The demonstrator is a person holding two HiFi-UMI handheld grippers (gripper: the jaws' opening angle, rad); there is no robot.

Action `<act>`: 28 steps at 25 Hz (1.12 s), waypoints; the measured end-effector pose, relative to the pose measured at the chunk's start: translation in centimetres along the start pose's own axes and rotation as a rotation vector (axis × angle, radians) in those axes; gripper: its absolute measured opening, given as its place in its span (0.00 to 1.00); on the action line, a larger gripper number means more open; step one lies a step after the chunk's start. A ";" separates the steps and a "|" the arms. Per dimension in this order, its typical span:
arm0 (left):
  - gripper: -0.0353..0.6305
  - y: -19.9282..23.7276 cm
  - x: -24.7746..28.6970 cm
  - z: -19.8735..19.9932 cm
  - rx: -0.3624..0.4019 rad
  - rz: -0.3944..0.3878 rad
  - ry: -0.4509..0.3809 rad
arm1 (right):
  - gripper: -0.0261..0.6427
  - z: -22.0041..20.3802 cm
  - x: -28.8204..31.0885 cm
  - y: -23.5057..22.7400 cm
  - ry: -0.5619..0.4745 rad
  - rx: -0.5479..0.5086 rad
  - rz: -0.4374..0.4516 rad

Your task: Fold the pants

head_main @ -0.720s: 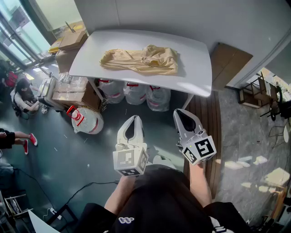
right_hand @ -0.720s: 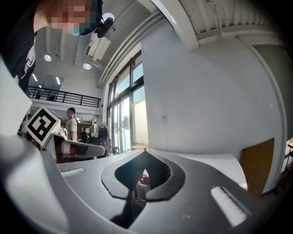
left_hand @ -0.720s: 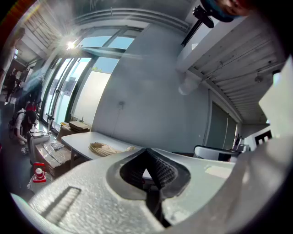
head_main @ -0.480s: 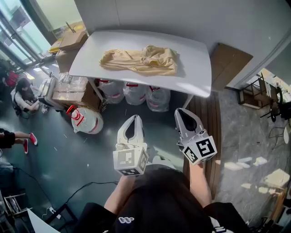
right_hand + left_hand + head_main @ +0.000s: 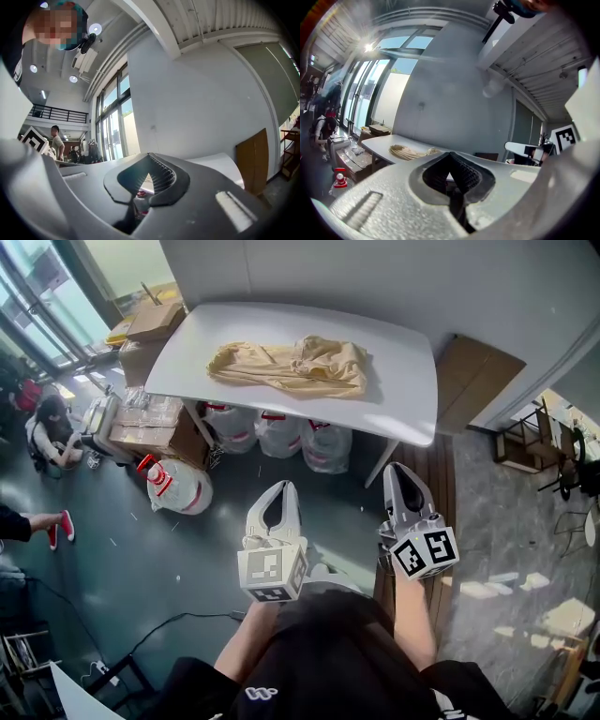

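Observation:
Tan pants (image 5: 292, 365) lie crumpled in a heap on the white table (image 5: 403, 390), stretched left to right across its middle. They also show small and far off in the left gripper view, pants (image 5: 408, 151). My left gripper (image 5: 284, 487) hovers well short of the table, shut, nothing between its jaws. My right gripper (image 5: 397, 468) hangs beside it to the right, also shut and empty, its tip just below the table's front right corner. Both point towards the table. In the right gripper view only the table's white top (image 5: 220, 161) shows past the shut jaws.
Under the table stand white plastic bags (image 5: 279, 432) and another bag (image 5: 178, 486) to the left. Cardboard boxes (image 5: 150, 329) pile up at the table's left end. A wooden panel (image 5: 478, 371) leans at the right. People (image 5: 45, 427) sit on the floor at far left.
The right gripper has shifted right and a little down in the head view. The left gripper stays almost where it was. The pants have not moved.

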State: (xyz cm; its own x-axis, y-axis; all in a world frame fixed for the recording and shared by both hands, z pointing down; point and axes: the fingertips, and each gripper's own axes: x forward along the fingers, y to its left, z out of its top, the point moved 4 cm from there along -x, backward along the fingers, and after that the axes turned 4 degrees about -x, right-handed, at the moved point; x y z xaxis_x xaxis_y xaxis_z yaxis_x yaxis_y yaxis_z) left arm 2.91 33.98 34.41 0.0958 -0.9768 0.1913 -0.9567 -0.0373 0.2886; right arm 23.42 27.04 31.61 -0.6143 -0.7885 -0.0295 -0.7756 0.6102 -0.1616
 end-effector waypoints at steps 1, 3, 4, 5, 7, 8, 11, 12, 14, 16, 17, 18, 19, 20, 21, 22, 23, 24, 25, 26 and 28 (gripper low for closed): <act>0.06 -0.3 0.1 -0.1 0.002 -0.002 0.000 | 0.04 0.4 -0.4 -0.7 -0.014 0.010 -0.008; 0.06 -1.1 0.3 0.1 0.002 -0.012 -0.003 | 0.04 0.9 -1.0 -2.0 -0.035 0.030 -0.024; 0.06 -1.4 0.3 0.2 0.004 -0.017 -0.006 | 0.04 1.2 -1.3 -2.6 -0.040 0.037 -0.032; 0.06 -1.8 0.3 0.3 0.010 -0.022 -0.006 | 0.04 1.3 -1.6 -3.2 -0.042 0.041 -0.037; 0.06 -2.2 0.4 0.5 0.021 -0.030 -0.001 | 0.04 1.9 -1.8 -4.4 -0.040 0.033 -0.034; 0.06 -2.4 0.7 0.9 0.021 -0.032 -0.007 | 0.04 2.5 -1.3 -5.1 -0.036 0.018 -0.016; 0.06 -2.7 1.6 2.4 0.032 -0.051 -0.059 | 0.04 6.2 1.2 -5.9 -0.028 -0.084 0.104; 0.06 -2.9 1.5 2.5 0.044 -0.062 -0.063 | 0.04 7.7 1.4 -5.9 -0.029 -0.124 0.126; 0.06 -3.3 1.3 1.9 0.061 -0.083 -0.043 | 0.04 9.9 0.5 -6.2 -0.035 -0.171 0.115; 0.06 -3.5 1.2 1.1 0.065 -0.093 -0.022 | 0.04 11.3 -0.9 -7.0 -0.045 -0.199 0.076; 0.06 -3.5 1.1 0.9 0.066 -0.092 -0.016 | 0.04 11.8 -1.4 -7.2 -0.049 -0.217 0.059; 0.06 -3.5 1.1 0.6 0.067 -0.089 -0.011 | 0.04 12.1 -1.9 -7.3 -0.048 -0.236 0.045; 0.06 -3.5 1.1 0.4 0.067 -0.084 -0.008 | 0.04 12.2 -2.2 -7.2 -0.042 -0.257 0.037; 0.06 -3.4 1.1 0.3 0.066 -0.076 -0.007 | 0.04 12.2 -2.3 -7.0 -0.034 -0.283 0.038; 0.06 -3.4 1.2 0.2 0.068 -0.067 -0.007 | 0.04 12.1 -2.3 -6.7 -0.030 -0.309 0.046; 0.06 -3.4 1.3 0.1 0.074 -0.058 -0.009 | 0.04 12.0 -2.3 -6.4 -0.032 -0.330 0.054; 0.06 -3.6 1.3 -0.1 0.081 -0.051 -0.010 | 0.04 11.7 -2.5 -6.3 -0.037 -0.339 0.057; 0.06 -3.9 1.4 -0.3 0.089 -0.050 -0.008 | 0.04 11.5 -2.7 -6.3 -0.041 -0.334 0.052; 0.06 -4.3 1.6 -0.5 0.095 -0.055 -0.005 | 0.04 11.2 -3.0 -6.6 -0.042 -0.318 0.039; 0.06 -4.7 1.8 -0.5 0.100 -0.064 -0.002 | 0.04 10.9 -3.2 -7.1 -0.043 -0.294 0.026; 0.15 -5.2 2.6 -0.3 0.111 -0.083 0.003 | 0.04 10.3 -3.0 -7.7 -0.060 -0.245 0.029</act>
State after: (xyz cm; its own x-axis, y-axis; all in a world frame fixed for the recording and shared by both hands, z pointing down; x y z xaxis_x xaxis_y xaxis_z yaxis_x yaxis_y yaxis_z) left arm 8.23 31.73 33.70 0.1768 -0.9688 0.1736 -0.9700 -0.1415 0.1978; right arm 32.73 23.91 22.74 -0.6324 -0.7694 -0.0906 -0.7746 0.6268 0.0842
